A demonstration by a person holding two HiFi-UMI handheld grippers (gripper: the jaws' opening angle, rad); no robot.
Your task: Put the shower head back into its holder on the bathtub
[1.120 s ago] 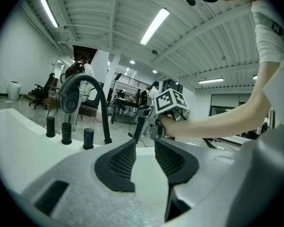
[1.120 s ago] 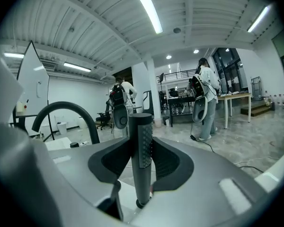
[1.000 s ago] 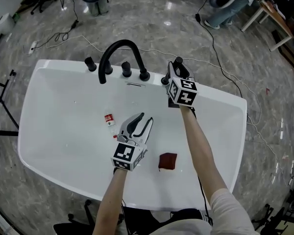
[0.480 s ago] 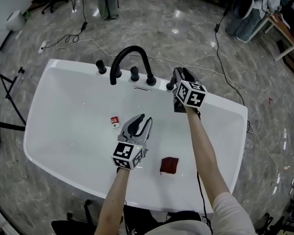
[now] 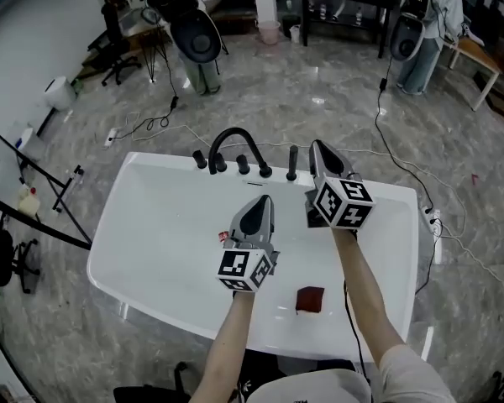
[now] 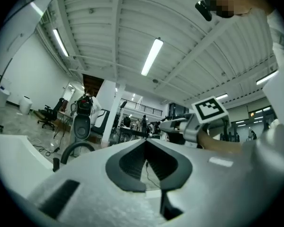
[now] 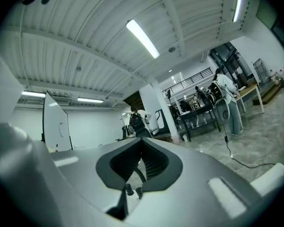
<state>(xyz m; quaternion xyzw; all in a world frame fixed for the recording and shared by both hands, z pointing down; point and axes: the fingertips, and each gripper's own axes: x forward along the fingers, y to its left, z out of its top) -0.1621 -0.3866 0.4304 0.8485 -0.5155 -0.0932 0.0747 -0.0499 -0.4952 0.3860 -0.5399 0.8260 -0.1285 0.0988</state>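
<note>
Left gripper (image 5: 262,201): jaws just closed, empty, above bathtub (image 5: 143,250). Right gripper (image 5: 318,149): likewise. Shower head (image 5: 293,163) upright at far rim, right of faucet (image 5: 233,130).

A black arched faucet (image 5: 233,131) stood with black knobs (image 5: 243,165) at its foot, a dark red square (image 5: 310,299) lay well apart from a small red-and-white item (image 5: 223,236), and loose cables (image 5: 148,126) trailed over the grey marble floor (image 5: 336,116)
</note>
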